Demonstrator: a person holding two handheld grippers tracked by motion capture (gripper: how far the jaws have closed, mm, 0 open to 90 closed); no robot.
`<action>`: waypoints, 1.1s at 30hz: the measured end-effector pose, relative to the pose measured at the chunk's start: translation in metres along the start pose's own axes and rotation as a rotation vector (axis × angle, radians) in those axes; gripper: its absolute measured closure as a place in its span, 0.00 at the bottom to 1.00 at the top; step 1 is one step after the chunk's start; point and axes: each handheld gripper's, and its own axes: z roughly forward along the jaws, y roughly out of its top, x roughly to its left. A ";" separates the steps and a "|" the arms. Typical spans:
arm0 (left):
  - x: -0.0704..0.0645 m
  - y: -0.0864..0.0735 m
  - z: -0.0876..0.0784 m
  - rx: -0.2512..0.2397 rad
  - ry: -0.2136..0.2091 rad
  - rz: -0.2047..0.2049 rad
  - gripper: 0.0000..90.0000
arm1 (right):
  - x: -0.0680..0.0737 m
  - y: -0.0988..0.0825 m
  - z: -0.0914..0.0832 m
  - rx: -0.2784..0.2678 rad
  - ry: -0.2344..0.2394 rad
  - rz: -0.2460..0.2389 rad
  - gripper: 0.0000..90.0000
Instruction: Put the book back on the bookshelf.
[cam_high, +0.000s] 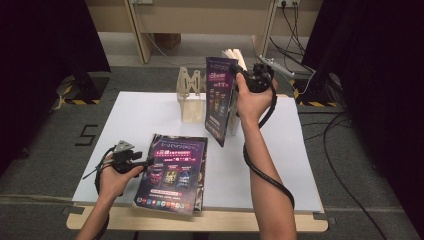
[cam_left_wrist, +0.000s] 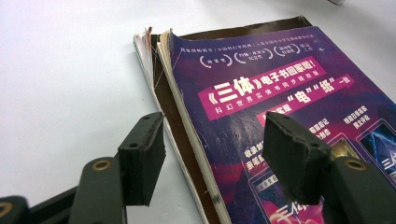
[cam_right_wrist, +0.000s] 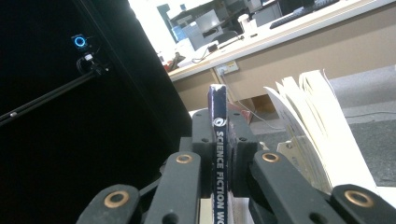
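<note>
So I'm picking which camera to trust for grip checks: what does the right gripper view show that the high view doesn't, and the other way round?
Right gripper view alone: the held magazine's spine lettering, with the right gripper jaws pressed on both sides of the spine.

High view alone: the slotted rack on the white table, the magazines lying flat near the front edge, and the left gripper at their left side.

Both: the upright magazine clamped by the right gripper, and fanned pale pages beside it.

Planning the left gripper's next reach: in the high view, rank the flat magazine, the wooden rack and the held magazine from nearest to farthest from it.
1. Flat magazine, beside the left gripper.
2. Wooden rack, table's far middle.
3. Held magazine, upright, just right of the rack.
</note>
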 end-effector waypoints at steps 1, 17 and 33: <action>0.000 0.000 0.000 0.000 0.000 0.000 0.42 | 0.000 0.000 0.001 0.000 -0.001 0.002 0.94; 0.001 -0.001 0.001 0.003 -0.001 -0.004 0.42 | 0.000 0.000 0.017 0.002 -0.013 -0.009 0.94; 0.002 -0.002 0.001 0.010 0.002 0.000 0.42 | -0.002 0.002 0.030 -0.007 -0.033 -0.023 0.94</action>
